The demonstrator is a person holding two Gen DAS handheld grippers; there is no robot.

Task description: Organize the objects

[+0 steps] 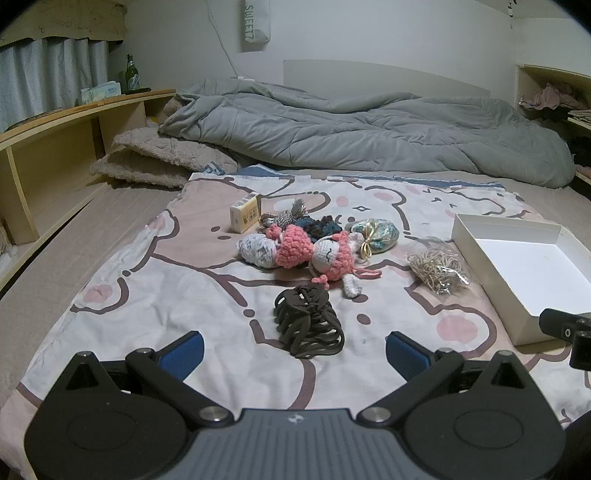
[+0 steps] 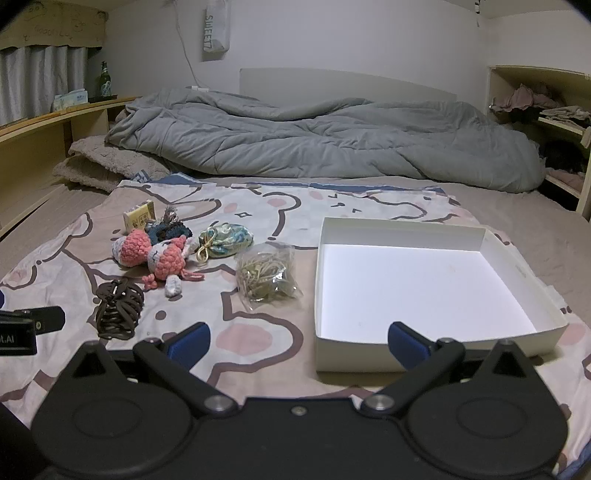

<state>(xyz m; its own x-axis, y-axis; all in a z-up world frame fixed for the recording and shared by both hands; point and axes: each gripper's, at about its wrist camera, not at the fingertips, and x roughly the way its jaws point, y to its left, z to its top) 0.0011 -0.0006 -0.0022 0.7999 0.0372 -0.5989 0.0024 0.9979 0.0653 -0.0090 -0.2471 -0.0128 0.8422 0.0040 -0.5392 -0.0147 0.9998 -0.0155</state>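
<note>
A: Left tool [image 1: 294, 349] wide, empty, above brown hair claw [image 1: 308, 320] on the bed. Right tool [image 2: 299, 341]?
B: Wide, empty too, at white box [image 2: 424, 280] near edge; rubber bands bag [image 2: 267, 275] left of it.

white hanging bag [image 1: 255, 22] on the wall reads "sweet" running vertically, plus one more character, maybe a 7. left gripper's body [image 2: 16, 338] in the right wrist view shows "t.ai", start cut off. small yellow box [image 1: 245, 214] print too small to read.

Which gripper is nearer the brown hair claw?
Left. The left gripper has the brown hair claw just ahead between its open fingers; the right gripper sits off beside it.
</note>
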